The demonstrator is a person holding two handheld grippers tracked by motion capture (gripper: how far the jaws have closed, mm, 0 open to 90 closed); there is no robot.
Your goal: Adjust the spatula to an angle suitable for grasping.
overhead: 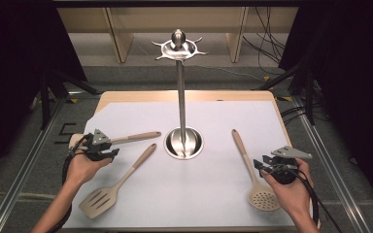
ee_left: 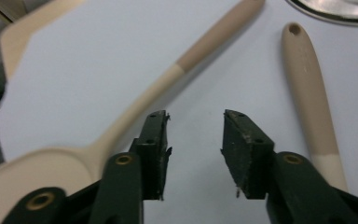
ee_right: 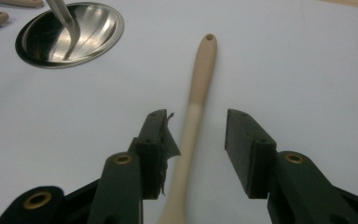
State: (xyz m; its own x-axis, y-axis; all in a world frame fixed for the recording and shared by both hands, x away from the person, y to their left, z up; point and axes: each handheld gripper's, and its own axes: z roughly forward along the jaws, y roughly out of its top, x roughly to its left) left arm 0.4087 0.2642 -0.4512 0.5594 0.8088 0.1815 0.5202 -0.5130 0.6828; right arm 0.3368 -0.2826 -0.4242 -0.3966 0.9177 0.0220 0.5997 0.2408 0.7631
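A tall metal stand [overhead: 181, 97] with small hooks at the top is seen in the middle of the table [overhead: 223, 194], and three kitchen tools lie flat around its round base. The right gripper [overhead: 267, 167] is held low over the skimmer spoon [overhead: 252, 174], and its jaws are open with the spoon's thin handle [ee_right: 193, 116] lying between them, not yet pinched. The left gripper [overhead: 102, 154] is open too, with nothing between its jaws; a spoon [ee_left: 121, 126] lies just beside its left jaw and a slotted turner [overhead: 114, 187] lies on the other side. It is judged that the tools are meant to be hung on the hooks. Trouble could come if the right jaws are shut while the handle sits closer to one jaw than the other, because the spoon could be pushed sideways or twisted. If the handle is pinched too far from the heavy round end, the spoon could tip down and slip out when lifted. The little hole [ee_right: 209, 36] at the handle's tip could be missed at the hook, and the spoon could be dropped. The stand could be bumped and rocked, since it is tall and thin. The left jaws could also nudge the spoon beside them by mistake.
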